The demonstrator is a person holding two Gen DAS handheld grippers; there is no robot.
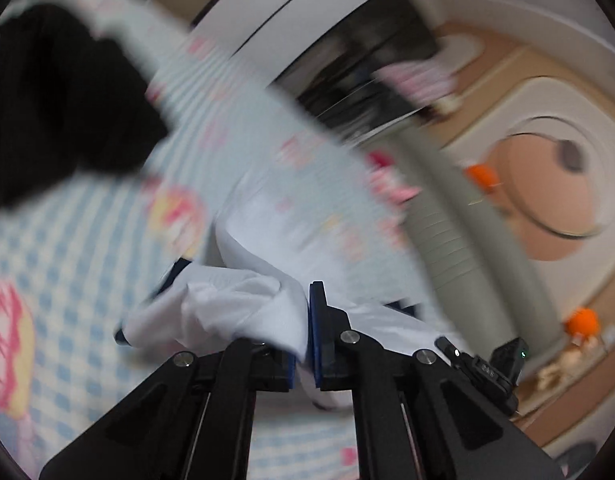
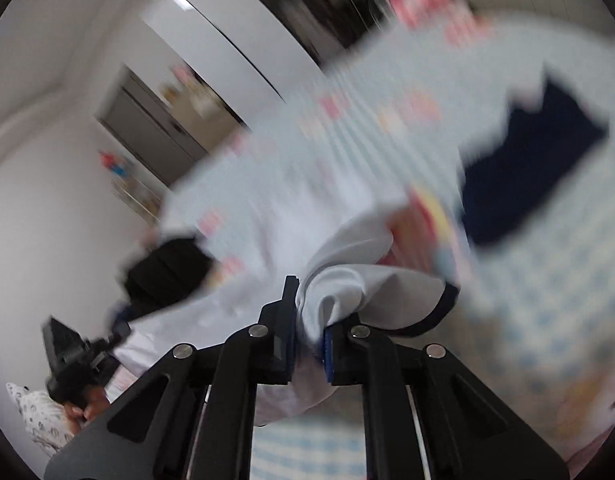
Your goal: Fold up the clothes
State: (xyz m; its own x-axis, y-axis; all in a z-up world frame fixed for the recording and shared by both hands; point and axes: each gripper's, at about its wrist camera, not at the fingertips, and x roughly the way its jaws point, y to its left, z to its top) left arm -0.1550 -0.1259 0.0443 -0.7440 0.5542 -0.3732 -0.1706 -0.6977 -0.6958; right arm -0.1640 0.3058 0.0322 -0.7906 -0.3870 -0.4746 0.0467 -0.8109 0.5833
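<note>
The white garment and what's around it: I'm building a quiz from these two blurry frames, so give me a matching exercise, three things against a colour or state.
Things:
1. white garment
2. bed sheet
3. left gripper

Colours or states:
A. blue-and-white check with pink prints
B. shut on cloth
C. plain white with dark navy trim, held at both ends

Pairs: 1-C, 2-A, 3-B. The right gripper is shut on the garment too.

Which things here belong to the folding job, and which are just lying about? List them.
In use: white garment, left gripper, right gripper.
Lying about: checked bedsheet, black clothing, navy clothing, orange balls.
</note>
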